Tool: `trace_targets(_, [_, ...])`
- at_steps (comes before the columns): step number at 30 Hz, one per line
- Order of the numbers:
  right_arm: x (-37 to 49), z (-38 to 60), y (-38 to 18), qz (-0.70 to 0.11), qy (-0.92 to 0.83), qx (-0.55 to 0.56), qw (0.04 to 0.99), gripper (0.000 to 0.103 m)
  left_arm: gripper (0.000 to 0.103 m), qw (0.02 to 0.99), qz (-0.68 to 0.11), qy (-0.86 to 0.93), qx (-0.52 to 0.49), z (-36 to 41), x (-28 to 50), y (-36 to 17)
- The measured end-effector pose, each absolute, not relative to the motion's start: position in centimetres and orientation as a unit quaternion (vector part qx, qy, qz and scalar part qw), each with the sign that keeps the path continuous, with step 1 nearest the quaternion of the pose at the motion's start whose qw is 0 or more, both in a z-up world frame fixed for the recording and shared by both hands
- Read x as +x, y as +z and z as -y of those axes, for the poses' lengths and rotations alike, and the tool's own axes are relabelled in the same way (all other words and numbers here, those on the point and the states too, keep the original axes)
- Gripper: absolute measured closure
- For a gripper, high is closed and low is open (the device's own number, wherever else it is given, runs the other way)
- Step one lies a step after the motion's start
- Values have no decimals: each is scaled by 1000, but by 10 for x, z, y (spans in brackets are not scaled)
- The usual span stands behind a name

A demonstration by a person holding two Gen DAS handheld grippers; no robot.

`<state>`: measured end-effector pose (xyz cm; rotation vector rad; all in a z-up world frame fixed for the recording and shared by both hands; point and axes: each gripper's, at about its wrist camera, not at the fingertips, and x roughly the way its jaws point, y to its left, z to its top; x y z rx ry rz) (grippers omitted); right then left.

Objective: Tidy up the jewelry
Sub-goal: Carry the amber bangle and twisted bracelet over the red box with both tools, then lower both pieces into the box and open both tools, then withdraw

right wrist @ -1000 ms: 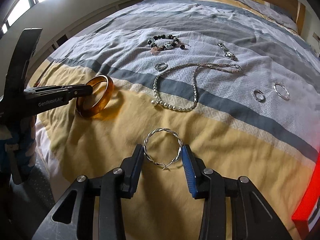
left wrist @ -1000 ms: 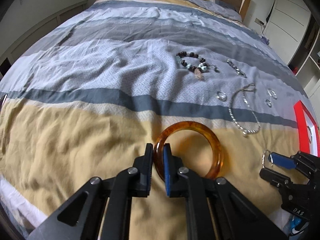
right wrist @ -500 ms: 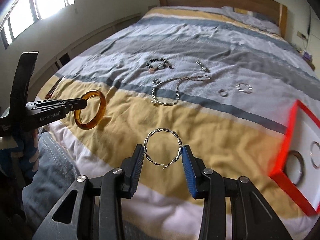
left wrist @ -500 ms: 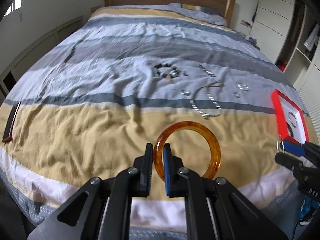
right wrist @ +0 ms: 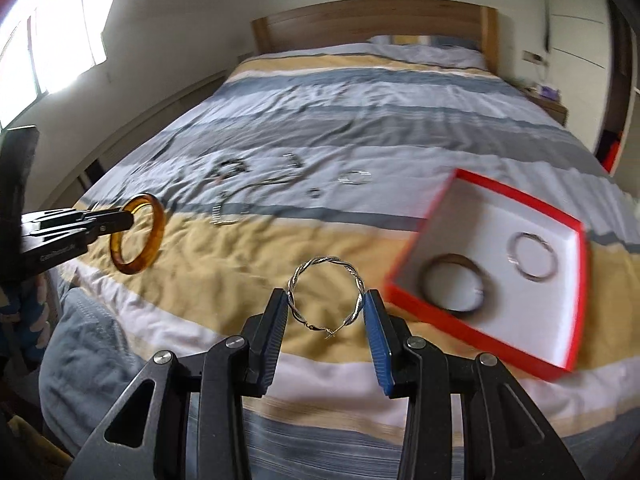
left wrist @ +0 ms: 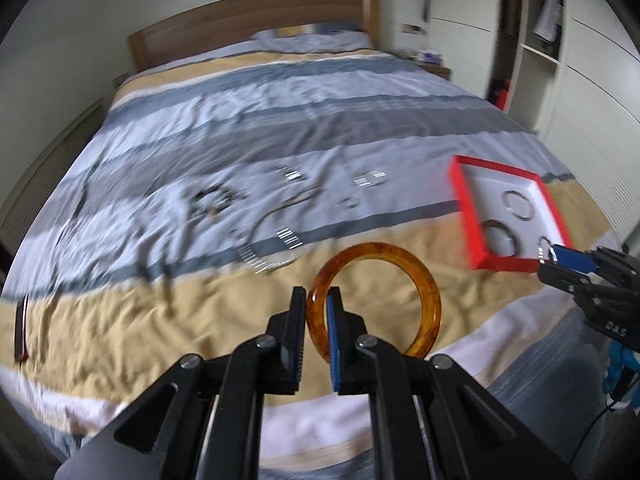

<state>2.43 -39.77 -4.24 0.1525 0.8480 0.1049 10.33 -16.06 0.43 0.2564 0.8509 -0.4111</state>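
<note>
The amber bangle (left wrist: 416, 288) is pinched upright by the left gripper (left wrist: 317, 320), the twisted silver hoop (right wrist: 326, 294) by the right gripper (right wrist: 325, 312), whose view alone shows the window (right wrist: 52, 48).

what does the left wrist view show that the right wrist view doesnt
Only the left wrist view shows the open wardrobe shelves and a dark flat object near the bed's left edge. Only the right wrist view shows the bright window and the full twisted silver bangle gripped across its width. Both show the amber bangle clamped in the left tool, the right tool, the red tray holding two bangles, and loose jewelry on the striped bedspread.
</note>
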Motion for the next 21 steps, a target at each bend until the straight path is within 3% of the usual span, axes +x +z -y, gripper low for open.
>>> trace_targets(8, [30,479,-64,-432,6,77,898,64,94,856,-414,-269,156,281,117,-4])
trace_targets(21, [74,539,-114,-512,32,7,858,64,94,813,-442,-302,228,415,147,-81])
